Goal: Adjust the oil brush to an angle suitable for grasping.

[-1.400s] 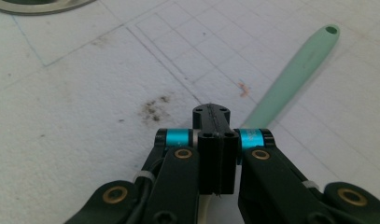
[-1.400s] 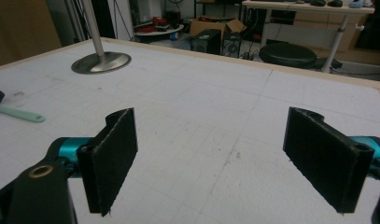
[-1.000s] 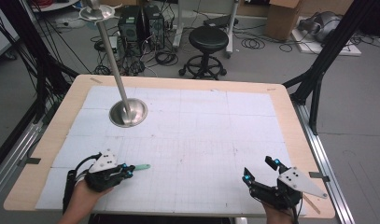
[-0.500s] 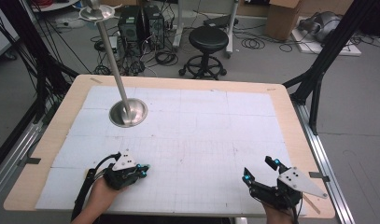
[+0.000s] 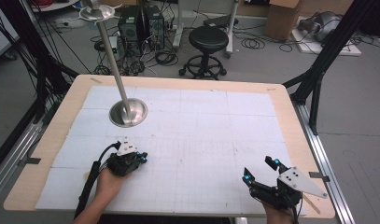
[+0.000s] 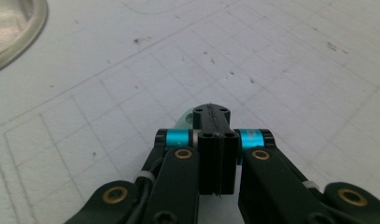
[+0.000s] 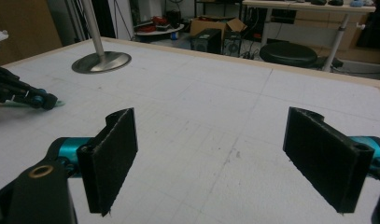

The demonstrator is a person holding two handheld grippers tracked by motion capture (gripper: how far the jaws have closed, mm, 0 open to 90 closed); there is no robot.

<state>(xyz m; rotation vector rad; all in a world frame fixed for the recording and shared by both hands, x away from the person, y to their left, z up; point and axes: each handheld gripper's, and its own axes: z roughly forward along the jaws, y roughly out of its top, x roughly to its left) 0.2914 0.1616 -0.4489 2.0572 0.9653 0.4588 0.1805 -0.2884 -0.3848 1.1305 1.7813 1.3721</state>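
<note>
No readable writing showed anywhere. The left gripper (image 5: 140, 157) had its jaws pressed together, pinching a thin pale green piece (image 6: 185, 121) low over the white gridded mat (image 5: 206, 121). The right gripper (image 5: 261, 170) rested near the table's near right corner, jaws spread wide and empty. A metal stand base (image 5: 128, 113) stood beyond the left gripper.

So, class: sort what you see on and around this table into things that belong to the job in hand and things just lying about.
Part of the job:
- left hand-held gripper, shut on the pale green piece
- right hand-held gripper, open, nothing between its pads

Just lying about:
- metal stand on the table
- black stool on the floor behind
</note>
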